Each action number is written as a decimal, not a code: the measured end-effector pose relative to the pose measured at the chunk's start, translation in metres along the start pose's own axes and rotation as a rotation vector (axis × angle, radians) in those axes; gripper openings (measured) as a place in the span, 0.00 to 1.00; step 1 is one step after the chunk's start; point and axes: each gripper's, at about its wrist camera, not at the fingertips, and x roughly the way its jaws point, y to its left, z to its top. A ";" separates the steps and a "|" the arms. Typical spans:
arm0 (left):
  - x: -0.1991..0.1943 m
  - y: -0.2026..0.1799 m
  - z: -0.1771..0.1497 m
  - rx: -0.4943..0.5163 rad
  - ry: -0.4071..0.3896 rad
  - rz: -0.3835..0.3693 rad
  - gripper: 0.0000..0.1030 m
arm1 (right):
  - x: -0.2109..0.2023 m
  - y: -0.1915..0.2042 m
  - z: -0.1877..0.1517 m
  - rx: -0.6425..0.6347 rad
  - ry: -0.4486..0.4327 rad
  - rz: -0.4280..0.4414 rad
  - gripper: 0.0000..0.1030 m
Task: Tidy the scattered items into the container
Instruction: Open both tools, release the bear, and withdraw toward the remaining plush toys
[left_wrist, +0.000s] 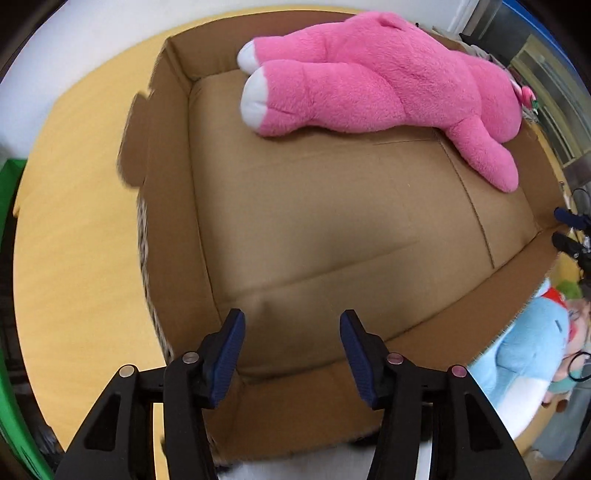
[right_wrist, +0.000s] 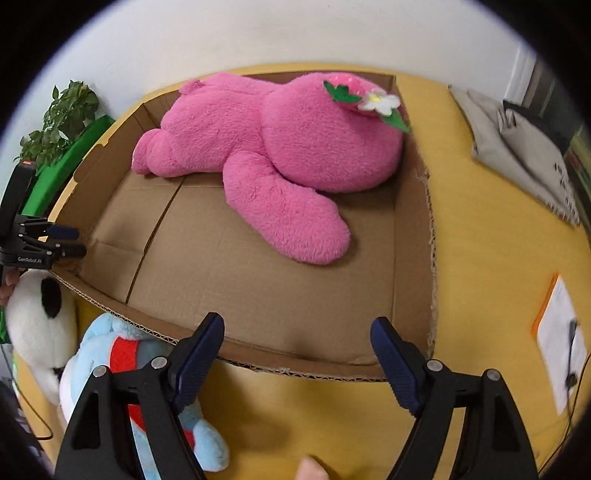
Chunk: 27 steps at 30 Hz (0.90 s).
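Observation:
A large pink plush (left_wrist: 373, 85) lies inside the open cardboard box (left_wrist: 168, 229), along its far side. In the right wrist view the pink plush (right_wrist: 273, 147) shows a strawberry and flower on its head and fills the back of the box (right_wrist: 413, 258). My left gripper (left_wrist: 292, 325) hangs open over the box's near wall, nothing between its fingers. My right gripper (right_wrist: 298, 328) is open above the near rim, also with nothing in it. A blue plush (right_wrist: 122, 354) with a red patch and a white panda plush (right_wrist: 37, 325) lie outside the box, by its near left corner.
The box sits on a yellow surface (right_wrist: 480, 240). Grey folded cloth (right_wrist: 517, 147) and a paper sheet (right_wrist: 557, 339) lie to the right of it. A potted plant (right_wrist: 62, 114) and a green object stand at the back left. The left gripper (right_wrist: 74, 242) shows at the box's left corner.

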 end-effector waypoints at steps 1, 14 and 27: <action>-0.002 -0.002 -0.009 0.013 0.001 0.008 0.55 | -0.001 0.002 -0.005 0.005 -0.001 0.004 0.79; -0.110 -0.041 -0.116 -0.047 -0.340 -0.110 0.74 | -0.116 0.044 -0.064 0.110 -0.393 0.057 0.91; -0.159 -0.106 -0.219 -0.166 -0.577 -0.044 1.00 | -0.163 0.119 -0.142 0.066 -0.534 0.020 1.00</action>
